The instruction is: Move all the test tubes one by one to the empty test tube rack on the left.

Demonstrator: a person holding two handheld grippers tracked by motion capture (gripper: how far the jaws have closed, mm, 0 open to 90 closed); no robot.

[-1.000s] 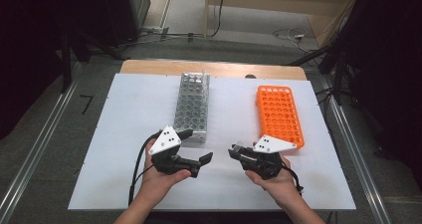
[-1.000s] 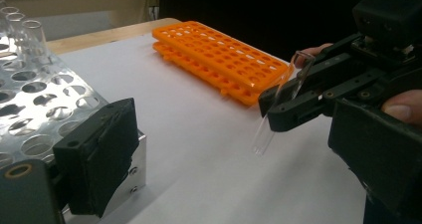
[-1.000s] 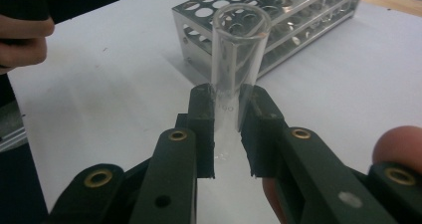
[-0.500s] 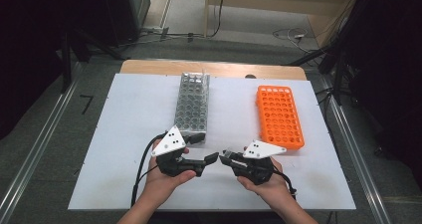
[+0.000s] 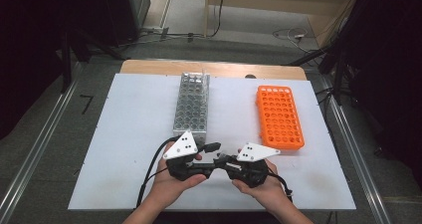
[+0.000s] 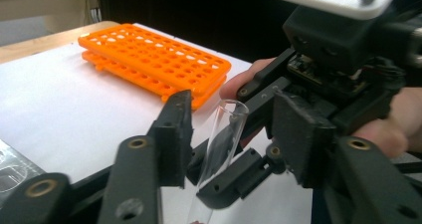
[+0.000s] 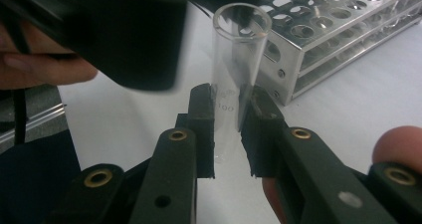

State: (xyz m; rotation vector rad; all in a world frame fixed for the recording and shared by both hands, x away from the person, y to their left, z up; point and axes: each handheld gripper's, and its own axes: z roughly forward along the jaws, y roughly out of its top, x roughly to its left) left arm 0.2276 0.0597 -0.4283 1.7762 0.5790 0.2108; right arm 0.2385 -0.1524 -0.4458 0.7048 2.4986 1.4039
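Note:
A clear glass test tube [image 7: 239,59] stands upright between the jaws of my right gripper [image 7: 230,119], which is shut on its lower part. My left gripper [image 6: 236,134] is open, its two jaws wide apart on either side of the same tube [image 6: 224,139], not touching it. In the high view the left gripper [image 5: 211,158] and the right gripper [image 5: 222,160] meet tip to tip near the table's front edge. In the right gripper view the left gripper [image 7: 124,30] is a blurred black mass at the upper left.
A metal tube rack [image 5: 192,104] stands just behind the grippers, left of centre. An orange rack [image 5: 278,115] with empty holes lies at the right. The white table top [image 5: 124,134] has free room on the left.
Both grippers have moved inward and toward the front edge until their tips meet. The left gripper's open jaws now stand around the tube that the right gripper holds.

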